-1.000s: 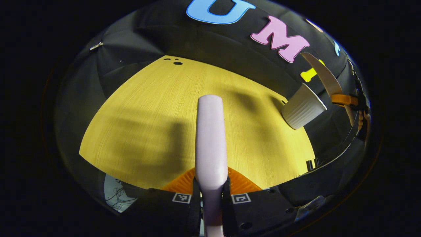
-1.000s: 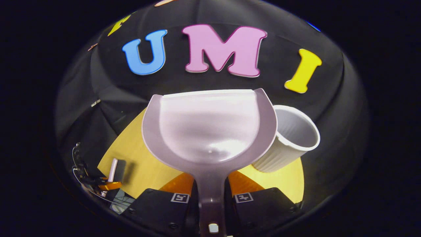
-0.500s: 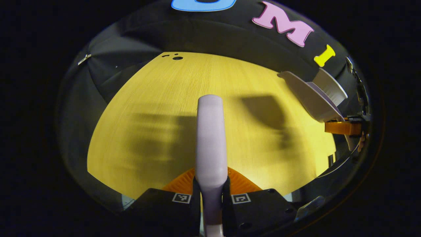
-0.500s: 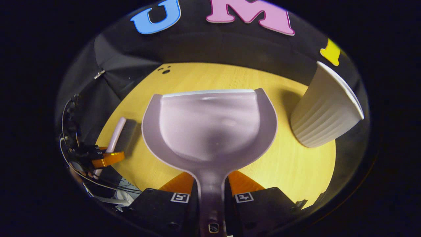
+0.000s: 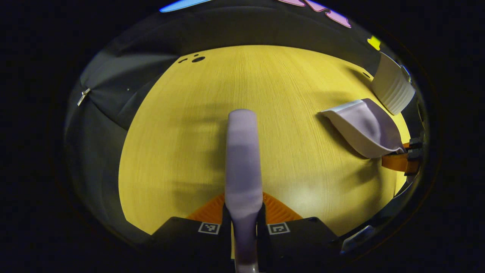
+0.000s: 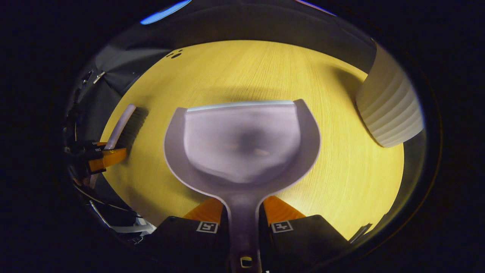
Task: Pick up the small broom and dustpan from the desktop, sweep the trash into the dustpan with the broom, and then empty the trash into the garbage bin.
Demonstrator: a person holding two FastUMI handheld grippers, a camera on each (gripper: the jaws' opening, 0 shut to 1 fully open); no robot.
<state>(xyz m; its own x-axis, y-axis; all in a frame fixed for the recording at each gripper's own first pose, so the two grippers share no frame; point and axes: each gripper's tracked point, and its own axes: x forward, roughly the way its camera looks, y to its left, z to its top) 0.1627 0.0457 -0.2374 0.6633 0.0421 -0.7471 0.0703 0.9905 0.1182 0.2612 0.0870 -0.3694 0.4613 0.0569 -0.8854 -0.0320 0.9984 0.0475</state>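
Yellow wood grain covers the table (image 5: 197, 125), and both tools hang low over it in separate grips. The left gripper (image 5: 243, 223) has its jaws pinching the handle of the small broom (image 5: 242, 151), which runs straight forward from the jaws; in the right gripper view the same broom (image 6: 123, 125) shows its dark bristles pointing toward the table at the left edge. The right gripper (image 6: 244, 223) has its jaws pressed on the stem of the dustpan (image 6: 242, 144), scoop facing up and lip forward, a hold that seems chosen so the lip can meet the table flat or tip over a rim. In the left gripper view the dustpan (image 5: 363, 129) sits off to the right, near the table and just in front of the ribbed white garbage bin (image 5: 392, 89), which stands at the far right corner (image 6: 390, 110). No trash is visible on the table or in the scoop, so the emptying looks done, with both tools seemingly about to be set down.
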